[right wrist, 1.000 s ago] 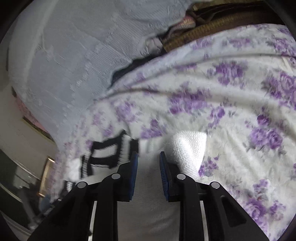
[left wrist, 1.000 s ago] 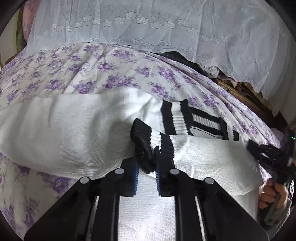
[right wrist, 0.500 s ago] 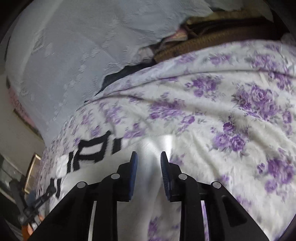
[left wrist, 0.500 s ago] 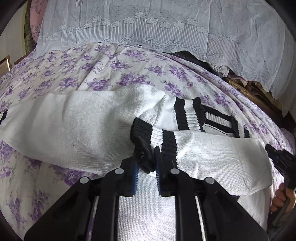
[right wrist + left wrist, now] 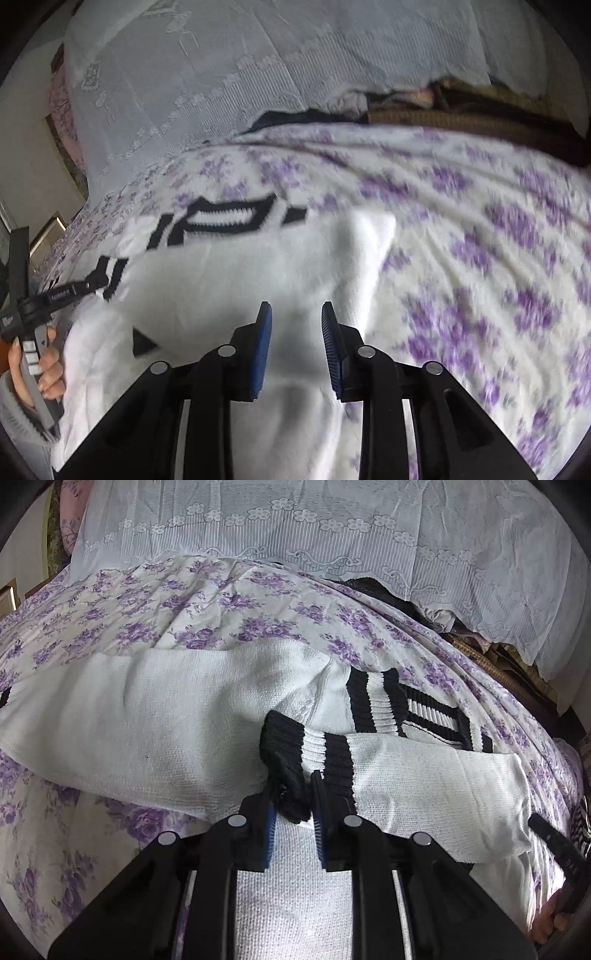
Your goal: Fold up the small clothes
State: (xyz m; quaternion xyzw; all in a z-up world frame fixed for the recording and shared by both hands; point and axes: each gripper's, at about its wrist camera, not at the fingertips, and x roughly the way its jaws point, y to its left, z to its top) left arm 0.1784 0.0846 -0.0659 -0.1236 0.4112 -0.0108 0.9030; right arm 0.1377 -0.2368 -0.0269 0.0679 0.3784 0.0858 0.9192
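One white sweater (image 5: 155,716) lies spread on my floral bedsheet (image 5: 207,602) | my left gripper (image 5: 291,805) pinches its black cuff (image 5: 284,753), jaws starting to open | my right gripper (image 5: 295,332) opening, nothing between | risk: cuff slips, folded sleeve springs back.

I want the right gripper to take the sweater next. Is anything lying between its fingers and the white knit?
Nothing visible does. The right gripper hangs right over the white sweater, jaws opening with nothing clamped. The left gripper pinches the black cuff away to the side.
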